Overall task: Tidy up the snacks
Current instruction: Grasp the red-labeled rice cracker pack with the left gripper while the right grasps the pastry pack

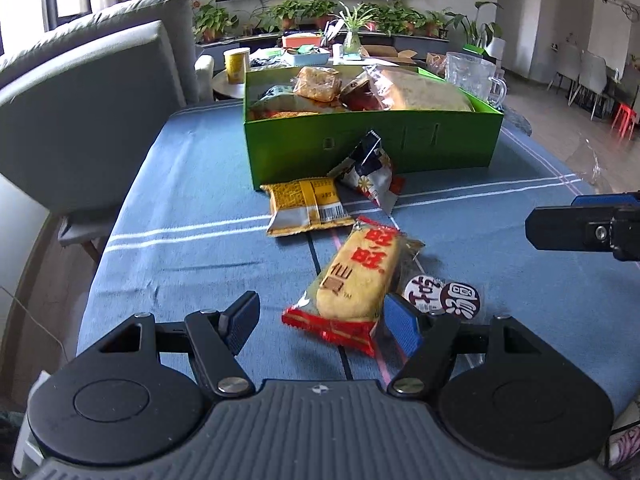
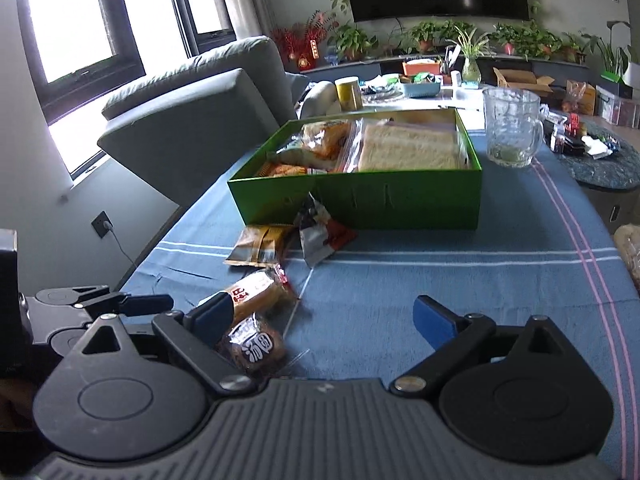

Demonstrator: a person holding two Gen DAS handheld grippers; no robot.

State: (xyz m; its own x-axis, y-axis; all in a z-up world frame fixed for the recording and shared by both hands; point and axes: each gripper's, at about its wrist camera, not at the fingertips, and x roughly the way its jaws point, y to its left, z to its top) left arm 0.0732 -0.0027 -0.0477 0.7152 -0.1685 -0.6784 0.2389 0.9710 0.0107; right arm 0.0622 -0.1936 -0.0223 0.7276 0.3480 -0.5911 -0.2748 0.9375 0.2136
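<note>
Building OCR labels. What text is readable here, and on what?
"旺旺": red characters on the rice cracker packet.
"汤圆": round brown packet; its other characters are not clear.
Barcode digits on the yellow packet: too small.
Blue-white packet, green box: nothing legible.

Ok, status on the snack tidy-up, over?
Left gripper open, rice cracker packet between its jaws, ungripped. Right gripper open, empty. Four packets outside green box. Path clear.
</note>
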